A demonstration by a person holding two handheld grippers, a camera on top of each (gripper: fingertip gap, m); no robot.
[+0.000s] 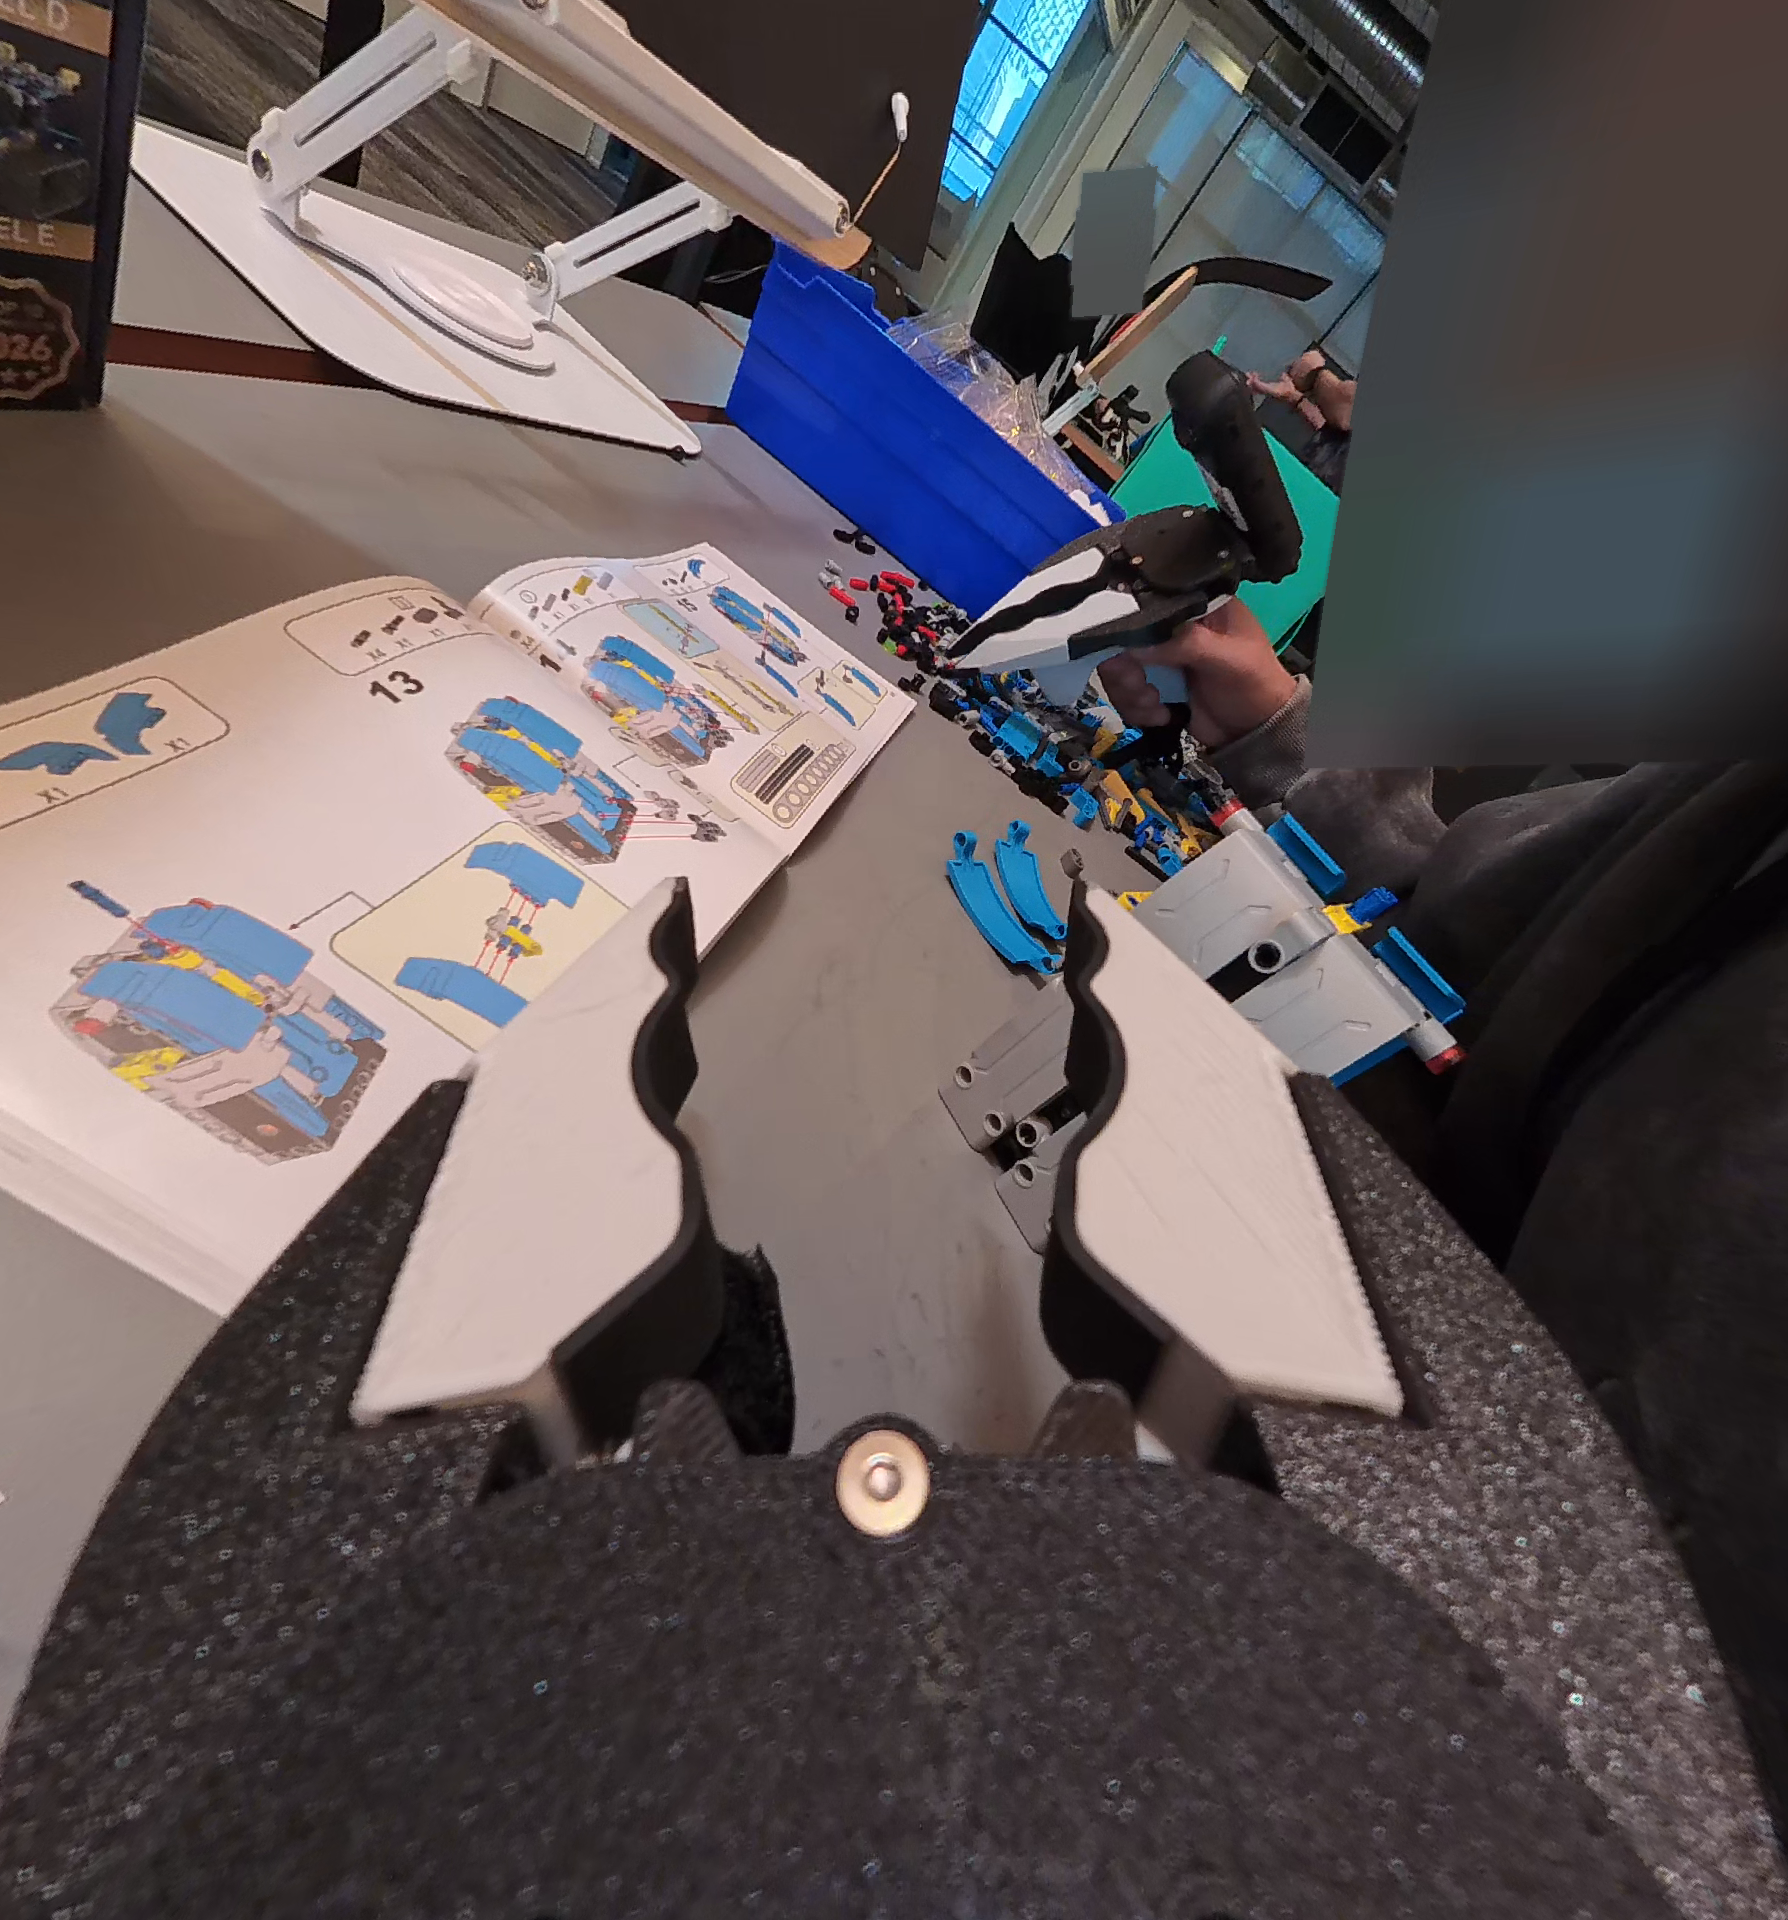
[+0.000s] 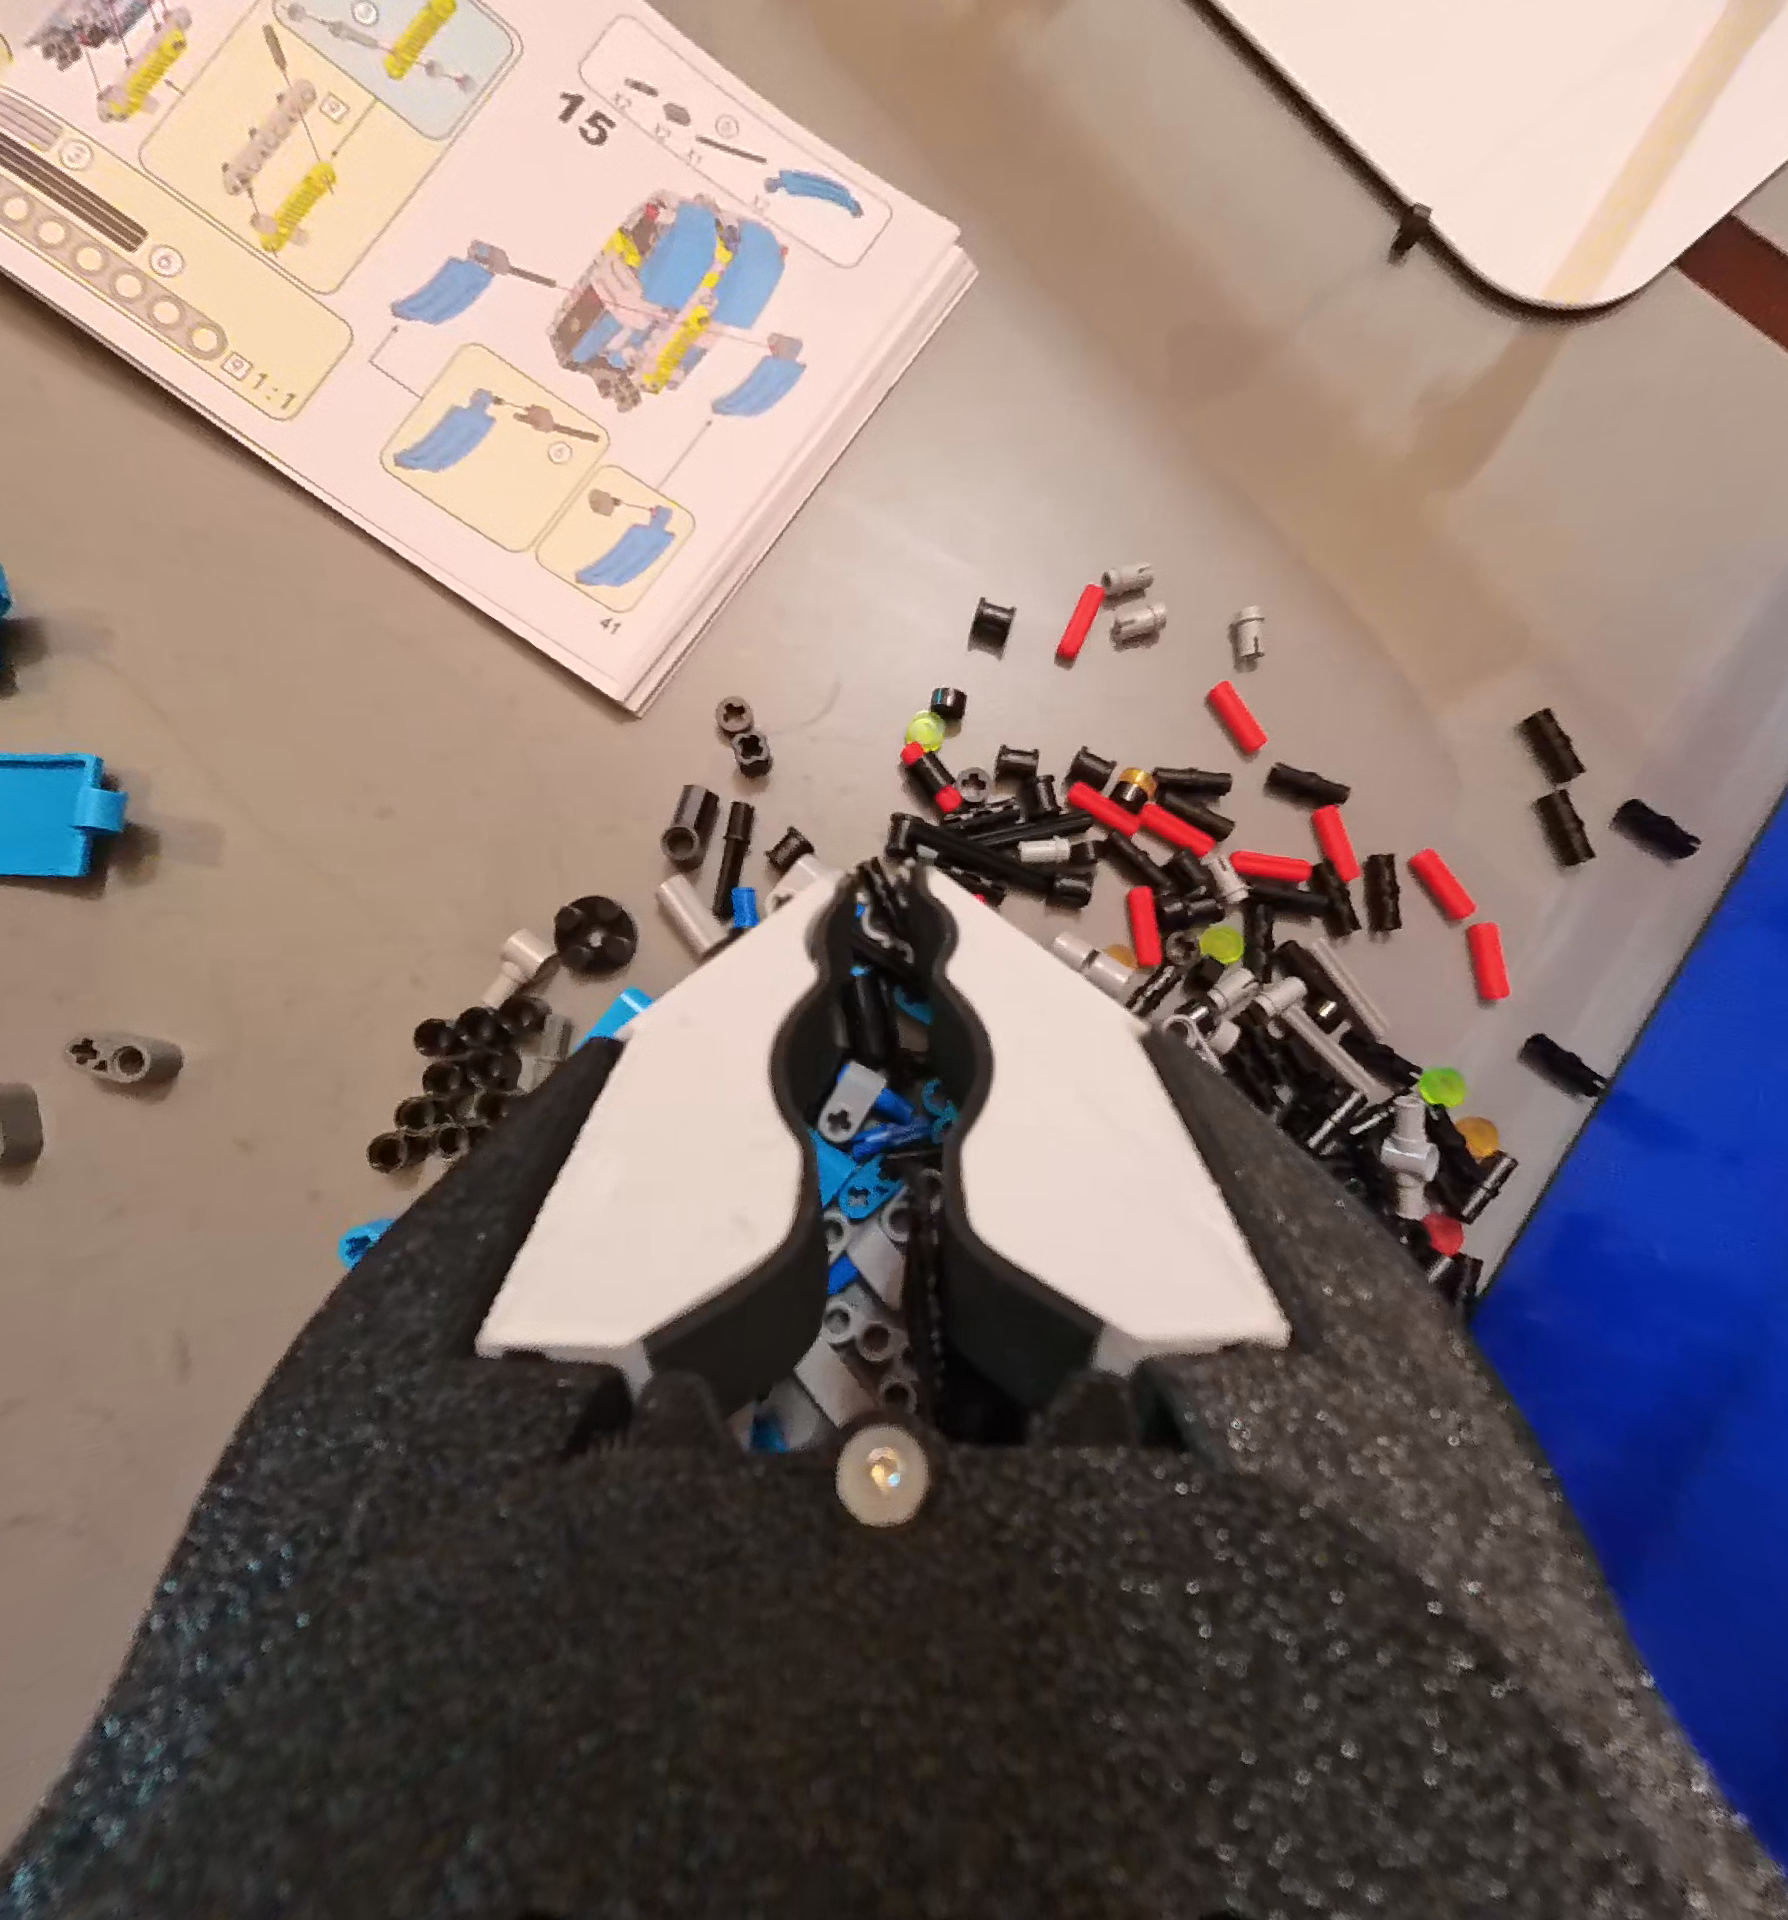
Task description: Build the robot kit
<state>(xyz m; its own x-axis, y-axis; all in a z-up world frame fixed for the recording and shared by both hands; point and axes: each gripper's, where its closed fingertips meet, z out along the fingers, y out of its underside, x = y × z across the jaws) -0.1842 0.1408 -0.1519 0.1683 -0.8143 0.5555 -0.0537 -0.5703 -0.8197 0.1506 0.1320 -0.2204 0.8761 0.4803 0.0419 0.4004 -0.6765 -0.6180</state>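
My left gripper (image 1: 877, 904) is open and empty, low over the grey table (image 1: 246, 488). It is between an open instruction booklet (image 1: 350, 831) and a grey and blue brick model (image 1: 1274, 956). Two blue curved panels (image 1: 1004, 904) and a grey panel (image 1: 1004, 1081) lie by its right finger. My right gripper (image 2: 885, 881) is closed down in a pile of small black, red and grey pins (image 2: 1233, 935), with a small black pin between its tips. It also shows in the left wrist view (image 1: 973, 649), held by a hand (image 1: 1212, 665).
A blue bin (image 1: 869, 416) stands behind the pile and at the right edge of the right wrist view (image 2: 1700, 1351). A white stand (image 1: 433, 291) and a dark box (image 1: 17, 197) are at the back. The booklet (image 2: 454, 312) and blue panels (image 2: 17, 810) lie left. Spacing between my two grippers at the tips: around 35 cm.
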